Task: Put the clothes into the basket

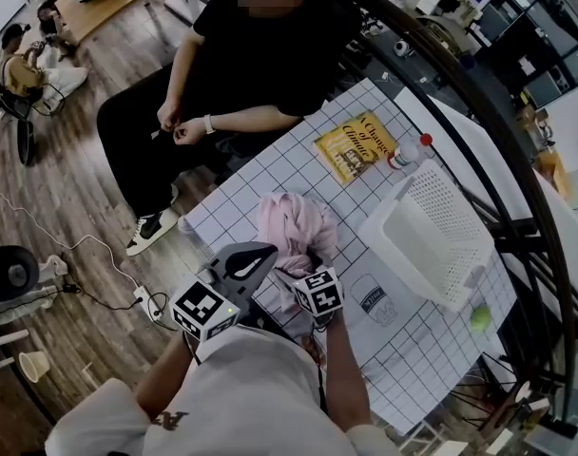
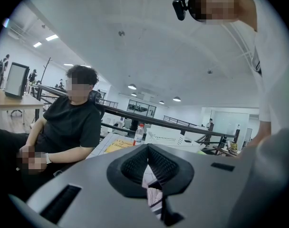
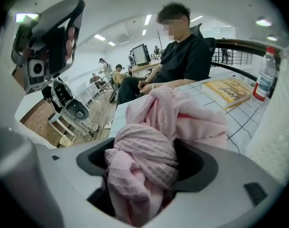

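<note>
The gridded table carries a white basket at its right, lying tilted and empty, with the pink cloth bunched on the table just left of it and outside it. The right gripper is clamped on the near end of the cloth, a waffle-knit wad filling the gap between its jaws; the left gripper, just left of the cloth, has its jaws together and holds nothing. A yellow book and a bottle lie at the far side, and a green ball sits near the basket's near right corner.
</note>
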Demonstrator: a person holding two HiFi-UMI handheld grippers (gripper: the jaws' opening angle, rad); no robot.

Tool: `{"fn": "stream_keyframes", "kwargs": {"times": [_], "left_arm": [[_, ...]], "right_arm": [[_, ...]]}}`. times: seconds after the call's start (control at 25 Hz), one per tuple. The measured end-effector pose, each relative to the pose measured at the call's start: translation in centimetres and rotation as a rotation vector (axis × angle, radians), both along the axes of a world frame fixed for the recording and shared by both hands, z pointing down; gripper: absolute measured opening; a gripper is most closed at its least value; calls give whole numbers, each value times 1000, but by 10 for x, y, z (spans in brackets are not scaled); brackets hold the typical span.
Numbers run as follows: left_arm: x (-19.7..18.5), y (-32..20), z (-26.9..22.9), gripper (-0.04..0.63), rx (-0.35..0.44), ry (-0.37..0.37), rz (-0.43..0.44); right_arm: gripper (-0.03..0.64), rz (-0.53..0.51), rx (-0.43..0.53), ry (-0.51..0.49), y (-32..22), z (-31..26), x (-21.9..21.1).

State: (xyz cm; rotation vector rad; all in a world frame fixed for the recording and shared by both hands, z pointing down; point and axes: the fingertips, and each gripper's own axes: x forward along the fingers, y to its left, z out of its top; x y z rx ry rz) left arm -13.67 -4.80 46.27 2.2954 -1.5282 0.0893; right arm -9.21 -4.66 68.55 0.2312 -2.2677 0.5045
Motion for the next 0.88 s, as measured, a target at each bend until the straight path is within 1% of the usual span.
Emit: {"fn": "stream_keyframes", "kwargs": {"times": [0.24,0.44,0.64,0.76,0.88], "left_arm": [[10,-5,-2,5,4,-2,38],[22,-10,-5,5,13,-8,73],[36,-14,-9,5,24,-11,115],[45,-18,-14,5,34,1,135],[55,-21,-22,5,50,0,160]], "right_arm": [[399,129,-57,-115,-10,-35,6],[396,207,-92,-216,-14,-64,16],[396,294,-130,-344,-15,-95,29],[396,337,-129,-418,-18,-118,37],[396,365,-99,-473,-22,-141,48]]}}
